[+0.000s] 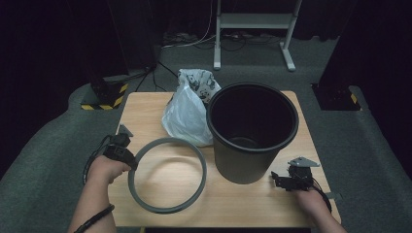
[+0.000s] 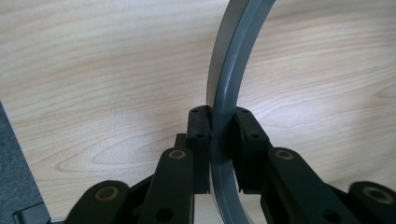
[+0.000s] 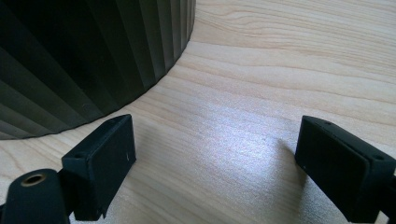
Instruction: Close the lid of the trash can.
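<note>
A grey plastic ring [image 1: 167, 174] hangs over the wooden table [image 1: 145, 104] at the front left. My left gripper [image 1: 131, 164] is shut on its left edge. In the left gripper view both pads press on the ring's band [image 2: 226, 93], which curves up and away. A black ribbed bin [image 1: 252, 131] stands upright to the right of the ring. My right gripper [image 1: 278, 180] rests open by the bin's base at the front right, nothing between its fingers [image 3: 105, 161]. The bin's ribbed wall [image 3: 88, 56] lies just ahead of it on the left.
A white plastic bag [image 1: 189, 109] with a printed top leans against the bin's left side. Beyond the table stand a white metal frame [image 1: 252, 29] and cables on grey carpet. A post base with yellow-black tape [image 1: 104, 99] sits at the table's far left corner.
</note>
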Tool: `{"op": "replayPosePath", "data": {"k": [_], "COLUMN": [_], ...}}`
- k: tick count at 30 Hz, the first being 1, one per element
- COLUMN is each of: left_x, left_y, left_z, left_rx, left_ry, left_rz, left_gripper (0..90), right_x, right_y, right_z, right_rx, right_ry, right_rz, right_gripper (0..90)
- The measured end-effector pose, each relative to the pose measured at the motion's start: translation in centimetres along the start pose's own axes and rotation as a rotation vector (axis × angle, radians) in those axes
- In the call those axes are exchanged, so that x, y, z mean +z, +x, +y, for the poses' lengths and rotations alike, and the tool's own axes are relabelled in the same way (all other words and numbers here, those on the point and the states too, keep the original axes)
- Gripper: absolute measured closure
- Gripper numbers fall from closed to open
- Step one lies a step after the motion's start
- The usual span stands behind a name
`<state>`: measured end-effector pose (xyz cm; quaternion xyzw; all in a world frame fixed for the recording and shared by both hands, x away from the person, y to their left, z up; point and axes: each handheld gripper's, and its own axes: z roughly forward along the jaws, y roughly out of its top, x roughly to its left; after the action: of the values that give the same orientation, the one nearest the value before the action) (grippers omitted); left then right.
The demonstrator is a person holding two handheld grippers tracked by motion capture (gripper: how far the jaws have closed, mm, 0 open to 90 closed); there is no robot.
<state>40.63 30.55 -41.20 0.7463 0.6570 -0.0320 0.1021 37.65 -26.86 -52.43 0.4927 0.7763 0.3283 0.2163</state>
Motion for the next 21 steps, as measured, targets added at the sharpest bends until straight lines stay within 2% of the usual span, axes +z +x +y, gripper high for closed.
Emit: {"op": "replayPosePath", "data": {"k": [7, 21], "left_x": [-1.9, -5.0], "left_y": [-0.6, -1.1], "left_z": [0.7, 2.0], "left_rx": [0.018, 0.016], "left_ry": [-0.024, -0.061], "left_rz": [0.004, -0.008], "left_gripper": [78.1, 78.0], "right_x": [0.0, 0.0], "right_y": [0.0, 0.0], "right_z": [0.0, 0.0], "right_rx": [0.000, -0.003], "right_ry": [0.000, -0.002], "right_rz": [0.000, -0.001], "right_gripper": [12.0, 12.0]}}
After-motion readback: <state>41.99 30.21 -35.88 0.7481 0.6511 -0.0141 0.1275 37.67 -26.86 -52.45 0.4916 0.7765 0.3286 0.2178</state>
